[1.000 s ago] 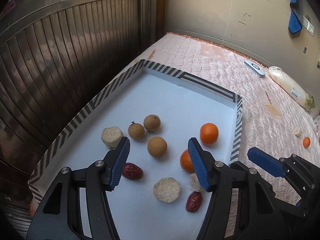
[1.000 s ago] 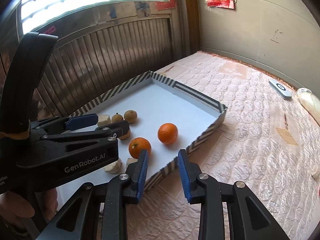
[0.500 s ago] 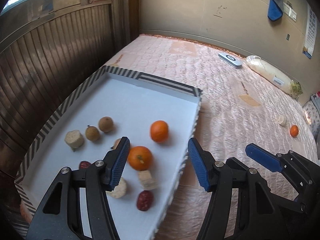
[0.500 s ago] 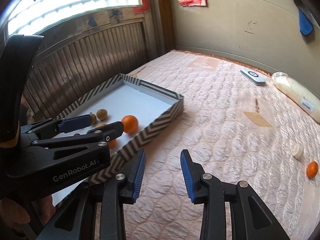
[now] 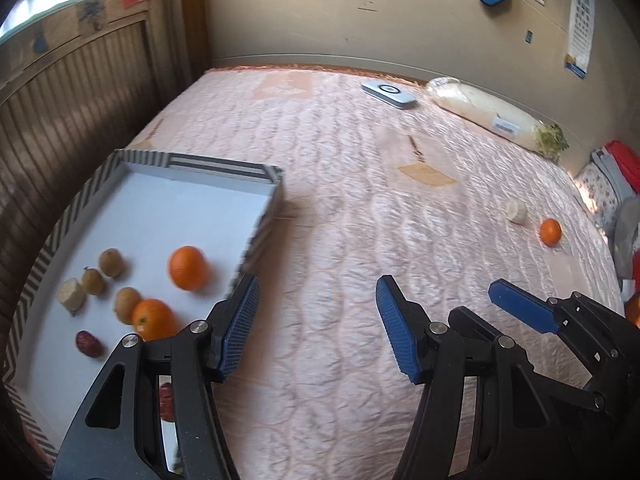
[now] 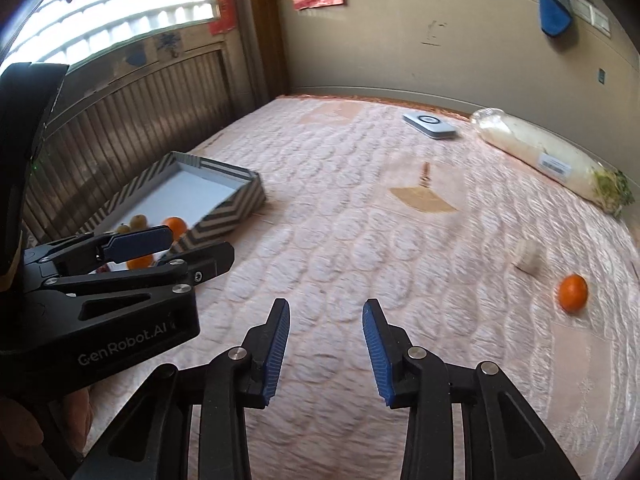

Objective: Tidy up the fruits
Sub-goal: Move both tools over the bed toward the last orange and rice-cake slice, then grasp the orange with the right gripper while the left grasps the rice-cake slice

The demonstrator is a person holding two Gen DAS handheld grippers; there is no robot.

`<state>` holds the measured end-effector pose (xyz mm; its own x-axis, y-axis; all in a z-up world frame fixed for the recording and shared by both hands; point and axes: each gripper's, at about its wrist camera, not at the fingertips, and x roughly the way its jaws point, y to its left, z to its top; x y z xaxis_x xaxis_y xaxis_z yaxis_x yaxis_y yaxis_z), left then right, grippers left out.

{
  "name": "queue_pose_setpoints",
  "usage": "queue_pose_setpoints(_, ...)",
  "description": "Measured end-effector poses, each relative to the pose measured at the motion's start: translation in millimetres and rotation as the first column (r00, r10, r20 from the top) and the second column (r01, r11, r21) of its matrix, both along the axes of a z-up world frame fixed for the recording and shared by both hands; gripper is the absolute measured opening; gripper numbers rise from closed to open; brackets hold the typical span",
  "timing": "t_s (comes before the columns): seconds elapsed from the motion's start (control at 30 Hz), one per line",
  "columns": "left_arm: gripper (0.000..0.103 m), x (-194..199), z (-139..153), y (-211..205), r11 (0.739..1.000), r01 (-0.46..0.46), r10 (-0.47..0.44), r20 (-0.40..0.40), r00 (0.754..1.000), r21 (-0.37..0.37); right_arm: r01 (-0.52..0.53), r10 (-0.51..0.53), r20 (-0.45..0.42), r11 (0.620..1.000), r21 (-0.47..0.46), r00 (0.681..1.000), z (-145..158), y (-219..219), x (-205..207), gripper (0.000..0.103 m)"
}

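Observation:
A striped-rim tray (image 5: 256, 168) (image 6: 224, 220) lies at the left of the pink quilted bed. It holds two oranges (image 5: 187, 267), brown longans (image 5: 111, 262), a pale round slice (image 5: 72, 295) and red dates (image 5: 89, 343). A loose orange (image 5: 550, 232) (image 6: 573, 287) and a pale round piece (image 5: 517, 211) (image 6: 528, 256) lie on the bed at the right. My left gripper (image 5: 318, 328) is open and empty over the quilt beside the tray. My right gripper (image 6: 325, 348) is open and empty, over bare quilt, left of the loose orange.
A white flat device (image 5: 388, 94) and a bagged white radish (image 5: 492, 118) lie near the far wall. A wooden slatted panel (image 5: 60, 120) runs along the left side. Clothes (image 5: 620, 184) are piled at the right edge.
Both grippers have swung right, away from the tray toward the open bed. The loose orange and pale piece have come further into view. Both stay open.

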<state>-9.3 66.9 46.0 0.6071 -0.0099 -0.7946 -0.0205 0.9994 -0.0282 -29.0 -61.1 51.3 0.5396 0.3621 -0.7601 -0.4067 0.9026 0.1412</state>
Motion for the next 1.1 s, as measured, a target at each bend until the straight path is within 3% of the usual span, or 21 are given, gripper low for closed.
queue_pose_setpoints(0.23, 0.061, 18.8, -9.3, -45.6, 0.995, 0.100, -0.101, -0.053, 0.993, -0.031, 0.126, -0.128, -0.019, 0.991, -0.050, 0.992, -11.9, -57.5, 13.3, 0.040)
queue_pose_setpoints(0.57, 0.061, 52.8, -14.7, -99.1, 0.980, 0.181, -0.188, -0.101, 0.977, -0.078, 0.337, -0.342, -0.037, 0.936, -0.101, 0.939, -22.8, -159.9, 50.1, 0.046)
queue_pose_setpoints(0.9, 0.061, 92.5, -15.5, -142.5, 0.969, 0.214, -0.231, -0.137, 0.963, -0.124, 0.309, -0.315, -0.054, 0.947, -0.091, 0.948, -36.3, -174.7, 87.1, 0.047)
queue_pose_setpoints(0.93, 0.061, 96.5, -15.1, -146.4, 0.968, 0.218, -0.234, -0.138, 0.962, -0.126, 0.319, -0.324, -0.052, 0.944, -0.084, 0.945, -37.8, -175.9, 89.9, 0.035)
queue_pose_setpoints(0.97, 0.061, 100.9, -15.0, -150.9, 0.967, 0.222, -0.238, -0.138, 0.961, -0.125, 0.327, -0.330, -0.059, 0.943, -0.059, 0.942, -38.7, -179.3, 92.1, 0.032)
queue_pose_setpoints(1.1, 0.061, 116.2, -15.2, -165.9, 0.962, 0.231, -0.251, -0.147, 0.957, -0.143, 0.353, -0.356, -0.067, 0.934, -0.050, 0.932, -36.1, -188.0, 89.7, 0.032)
